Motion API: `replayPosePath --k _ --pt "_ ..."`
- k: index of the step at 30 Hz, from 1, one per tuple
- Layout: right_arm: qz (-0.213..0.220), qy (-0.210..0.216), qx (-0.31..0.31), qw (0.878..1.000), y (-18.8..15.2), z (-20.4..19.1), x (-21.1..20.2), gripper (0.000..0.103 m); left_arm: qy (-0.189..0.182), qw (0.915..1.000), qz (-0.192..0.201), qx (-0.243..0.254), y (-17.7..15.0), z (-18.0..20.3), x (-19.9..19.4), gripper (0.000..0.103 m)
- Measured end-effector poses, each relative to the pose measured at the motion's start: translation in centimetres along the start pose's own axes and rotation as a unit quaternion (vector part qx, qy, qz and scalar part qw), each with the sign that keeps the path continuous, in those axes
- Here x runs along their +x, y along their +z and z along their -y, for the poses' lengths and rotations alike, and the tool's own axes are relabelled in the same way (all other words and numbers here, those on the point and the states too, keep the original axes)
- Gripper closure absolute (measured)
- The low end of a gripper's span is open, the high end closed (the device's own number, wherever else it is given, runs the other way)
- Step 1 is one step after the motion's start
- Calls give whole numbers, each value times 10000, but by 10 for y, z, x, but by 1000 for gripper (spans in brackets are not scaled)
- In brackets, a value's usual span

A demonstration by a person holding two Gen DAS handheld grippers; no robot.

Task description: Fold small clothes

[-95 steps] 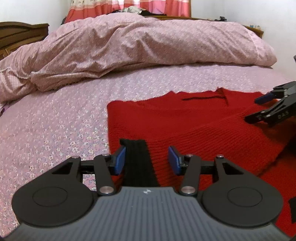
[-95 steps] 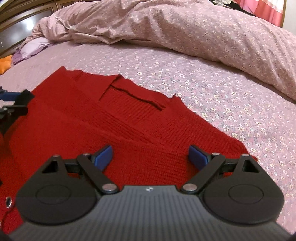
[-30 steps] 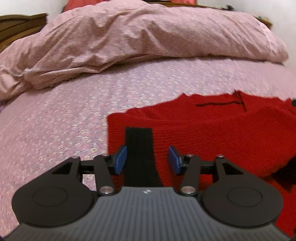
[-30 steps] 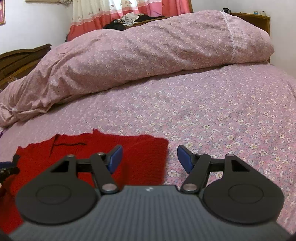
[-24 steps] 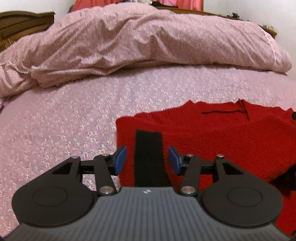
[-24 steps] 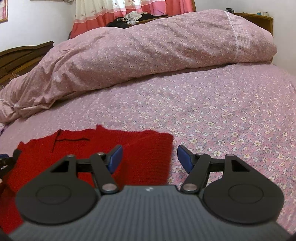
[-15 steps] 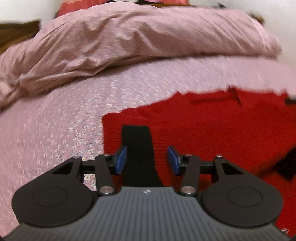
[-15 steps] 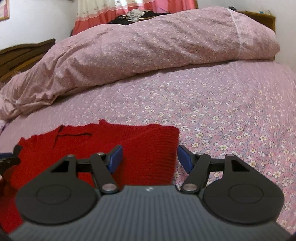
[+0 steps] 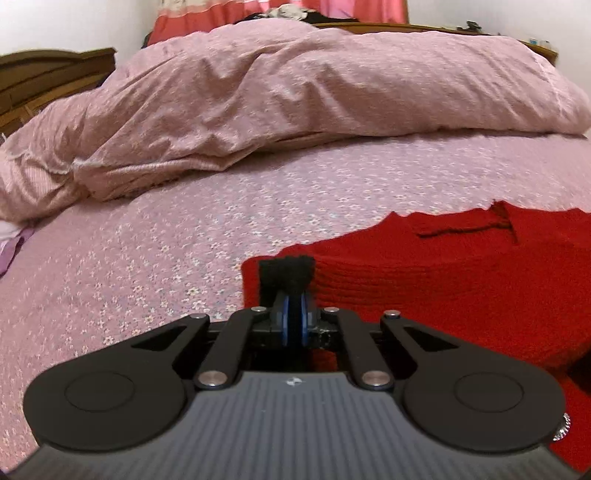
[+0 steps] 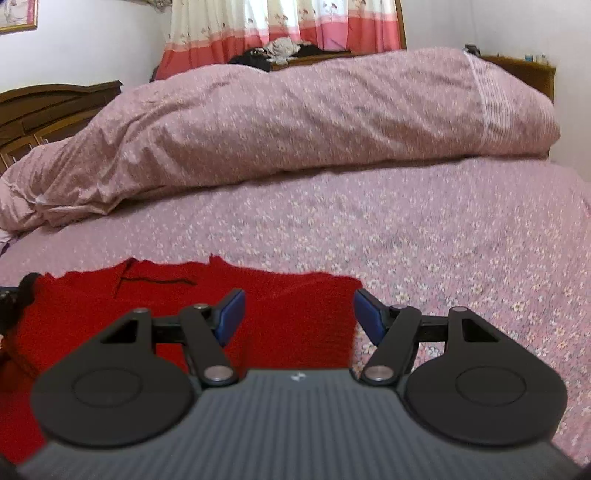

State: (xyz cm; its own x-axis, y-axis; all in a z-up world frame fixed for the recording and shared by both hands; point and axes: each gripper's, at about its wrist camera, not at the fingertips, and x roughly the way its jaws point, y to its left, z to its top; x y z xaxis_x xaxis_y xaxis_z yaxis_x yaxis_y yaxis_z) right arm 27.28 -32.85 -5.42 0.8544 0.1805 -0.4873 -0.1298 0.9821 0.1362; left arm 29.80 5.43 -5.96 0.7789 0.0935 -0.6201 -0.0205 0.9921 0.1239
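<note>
- Pink bed (image 9: 147, 258) carries a red sweater (image 9: 443, 280).
- Left gripper (image 9: 293, 321): jaws clamped on the black cuff (image 9: 286, 273).
- Right gripper (image 10: 299, 314): jaws wide over the sweater's corner (ungripped); it likely must grip next.

This is a bedroom in a home. A wide bed (image 10: 461, 236) fills both views, covered by a pink flower-print sheet, with a rumpled quilt (image 10: 295, 122) of the same print heaped across its far side. Behind it stand a dark wooden headboard (image 10: 48, 107) and wooden furniture (image 10: 524, 70), and red-and-cream floral curtains (image 10: 284, 22) hang against white walls — a framed picture (image 10: 16, 14) at the left.
</note>
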Motion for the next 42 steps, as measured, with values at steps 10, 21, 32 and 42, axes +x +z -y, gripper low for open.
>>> replayPosePath --k 10,21,32,42 --pt "-730 -125 -379 9965 -18 -23 35 37 113 9993 -121 338 -15 7 6 78" --pt "-783 -192 355 9961 -8 -21 4 36 167 9996 -203 -138 -25 -29 -36 64" --pt "-767 -11 551 9955 -24 -27 -77 36 178 9995 -214 -169 -47 -38 -103 56" --pt "-855 -93 731 9936 -55 -27 -133 36 124 9986 -379 -358 -80 -44 -160 52"
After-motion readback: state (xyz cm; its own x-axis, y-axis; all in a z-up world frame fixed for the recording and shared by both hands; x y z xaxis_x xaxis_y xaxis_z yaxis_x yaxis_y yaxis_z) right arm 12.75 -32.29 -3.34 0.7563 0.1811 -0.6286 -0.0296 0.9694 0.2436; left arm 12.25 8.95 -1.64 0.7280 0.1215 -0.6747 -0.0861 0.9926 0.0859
